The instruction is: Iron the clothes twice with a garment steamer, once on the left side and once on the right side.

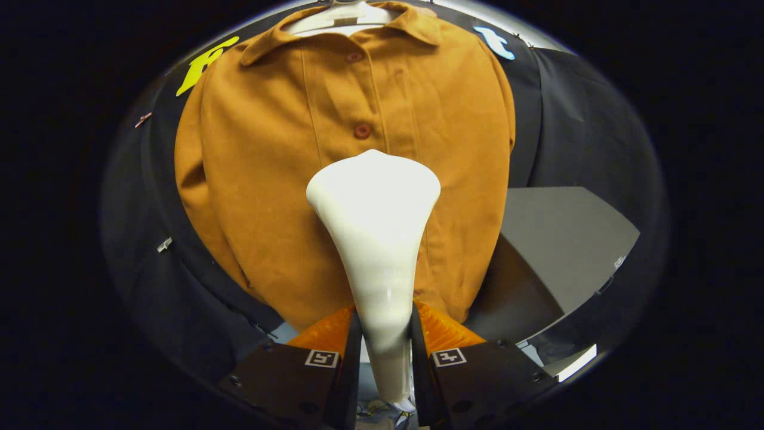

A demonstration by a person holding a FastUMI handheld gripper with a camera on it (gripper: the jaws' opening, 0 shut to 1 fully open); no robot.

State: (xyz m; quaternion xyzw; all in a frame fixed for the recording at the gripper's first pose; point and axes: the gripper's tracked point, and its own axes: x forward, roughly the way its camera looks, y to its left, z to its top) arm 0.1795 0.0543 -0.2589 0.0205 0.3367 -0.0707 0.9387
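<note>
White plastic steamer clamped and aimed at the shirt

I'm gripping the garment steamer by its narrow neck, with the gripper closed tight so both fingers are pressing on it from either side and the wide head is sticking out ahead, facing the cloth. It's sitting right over the button line of the mustard shirt, which is hanging on a pale hanger against the booth wall. I'm guessing I'm lining up centre before sliding onto one side. A grey box is sitting off to the right.
</note>
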